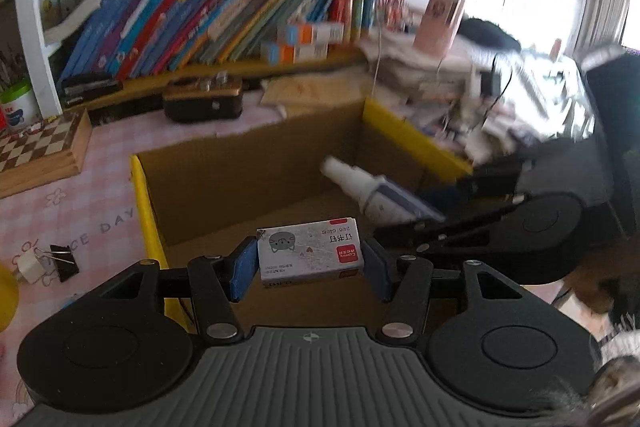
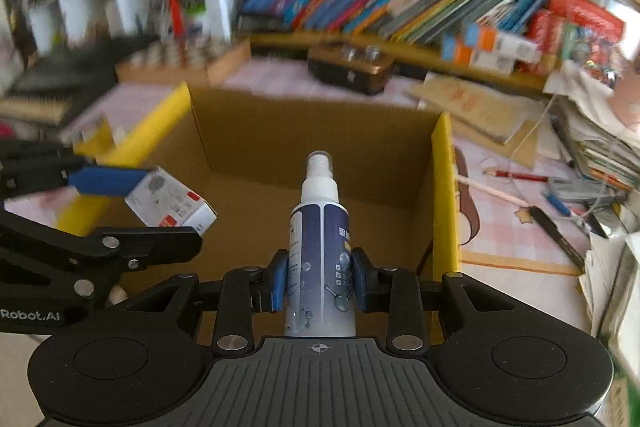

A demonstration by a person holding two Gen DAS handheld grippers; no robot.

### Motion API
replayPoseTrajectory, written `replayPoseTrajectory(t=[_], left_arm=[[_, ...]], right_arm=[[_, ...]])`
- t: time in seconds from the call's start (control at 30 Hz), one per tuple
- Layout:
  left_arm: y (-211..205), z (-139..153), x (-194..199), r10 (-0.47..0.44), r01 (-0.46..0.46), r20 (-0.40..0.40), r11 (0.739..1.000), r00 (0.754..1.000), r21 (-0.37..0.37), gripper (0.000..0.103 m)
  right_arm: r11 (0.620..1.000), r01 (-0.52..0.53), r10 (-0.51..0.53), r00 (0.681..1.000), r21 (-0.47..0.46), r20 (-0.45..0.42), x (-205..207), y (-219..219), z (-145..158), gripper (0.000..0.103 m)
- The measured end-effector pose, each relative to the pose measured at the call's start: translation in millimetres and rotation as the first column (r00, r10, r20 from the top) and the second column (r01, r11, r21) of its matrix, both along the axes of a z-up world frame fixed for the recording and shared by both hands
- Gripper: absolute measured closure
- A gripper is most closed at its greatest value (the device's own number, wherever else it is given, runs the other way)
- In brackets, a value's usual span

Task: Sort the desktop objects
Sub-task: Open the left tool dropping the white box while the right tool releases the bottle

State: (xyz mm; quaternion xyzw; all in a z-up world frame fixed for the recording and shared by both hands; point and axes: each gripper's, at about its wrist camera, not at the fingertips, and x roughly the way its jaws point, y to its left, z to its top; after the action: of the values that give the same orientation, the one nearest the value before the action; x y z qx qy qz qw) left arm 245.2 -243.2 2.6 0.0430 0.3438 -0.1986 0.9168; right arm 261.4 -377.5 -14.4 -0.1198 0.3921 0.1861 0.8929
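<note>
Clamped between the left hand-held gripper's (image 1: 310,263) blue pads, a staple box (image 1: 310,254) hangs over the open carton (image 1: 248,171). Just right of it, the right hand-held gripper (image 2: 319,283) squeezes a spray bottle (image 2: 320,251), nozzle pointing ahead above the same carton.

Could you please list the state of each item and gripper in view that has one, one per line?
Left gripper: shut on the staple box, over the cardboard box.
Staple box: held, off the desk.
Right gripper: shut on the spray bottle.
Spray bottle: held, capped, nozzle pointing away.
Cardboard box: open, nothing visible inside.
Binder clip: lying on the desk.
</note>
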Motion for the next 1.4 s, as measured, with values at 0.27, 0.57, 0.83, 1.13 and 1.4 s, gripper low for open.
replayPoseTrajectory(t=[0.27,0.57,0.83,1.13,1.4], left_arm=[[-13.7,-15.4,9.5,-0.027,0.029,-0.016,0.993,1.0,0.117,0.05],[-14.4,-16.2,6.7,-0.045,0.047,-0.019,0.992,0.999,0.114,0.048],[4.3,0.5,-5.9,0.06,-0.061,0.048,0.998,0.997,0.031,0.013],[31.2,28.4,-43.9,0.193,-0.184,0.149,0.98,0.97,-0.073,0.003],[65.2,41.3,-79.8,0.28,-0.257,0.17,0.956,0.945,-0.144,0.0]], right_arm=[[0.99,-0.106,0.096,0.989,-0.091,-0.109,21.3,11.6,-18.3,0.071],[0.988,-0.131,0.121,0.986,-0.083,-0.114,22.0,10.5,-16.5,0.069],[0.996,-0.081,0.082,0.996,0.031,-0.019,11.1,-3.2,5.3,0.05],[0.981,0.059,-0.089,0.984,0.187,0.156,-19.9,-18.2,44.6,0.039],[0.952,0.178,-0.242,0.937,0.251,0.251,-66.7,-19.4,55.5,0.034]])
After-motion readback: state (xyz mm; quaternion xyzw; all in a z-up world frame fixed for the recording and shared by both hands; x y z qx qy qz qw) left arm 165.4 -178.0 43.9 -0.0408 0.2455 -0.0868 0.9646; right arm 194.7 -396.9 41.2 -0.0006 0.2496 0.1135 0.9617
